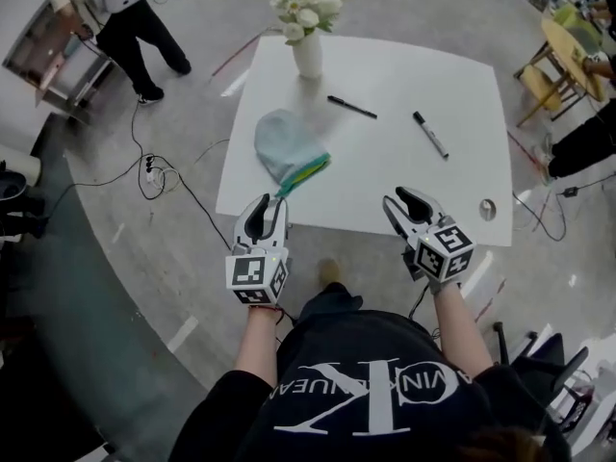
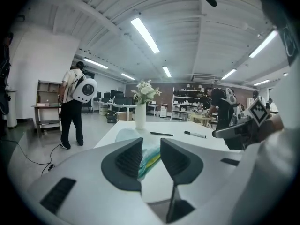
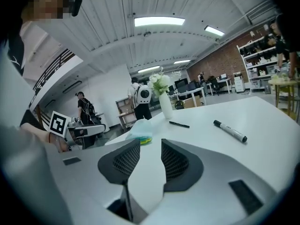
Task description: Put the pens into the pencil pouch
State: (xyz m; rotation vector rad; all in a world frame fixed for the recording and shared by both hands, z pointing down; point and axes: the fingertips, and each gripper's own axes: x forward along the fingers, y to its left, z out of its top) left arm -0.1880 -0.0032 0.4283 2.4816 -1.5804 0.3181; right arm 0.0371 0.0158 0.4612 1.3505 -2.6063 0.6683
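A light blue pencil pouch point(image 1: 287, 150) with a green and yellow end lies on the left half of the white table point(image 1: 452, 75). A thin black pen point(image 1: 351, 107) rests near the middle, and a white-bodied marker point(image 1: 430, 134) lies to its right. My left gripper point(image 1: 265, 208) hovers at the table's near edge, just short of the pouch point(image 2: 149, 156), open and empty. My right gripper point(image 1: 402, 200) is also at the near edge, open with nothing between its jaws; the marker point(image 3: 230, 131) and black pen point(image 3: 179, 124) lie further ahead of it.
A white vase with pale flowers point(image 1: 307, 51) stands at the table's far edge. A small round silver object point(image 1: 488, 209) sits near the front right corner. Cables point(image 1: 154, 171) trail over the floor at left, where a person with a white backpack point(image 1: 130, 8) stands by a shelf.
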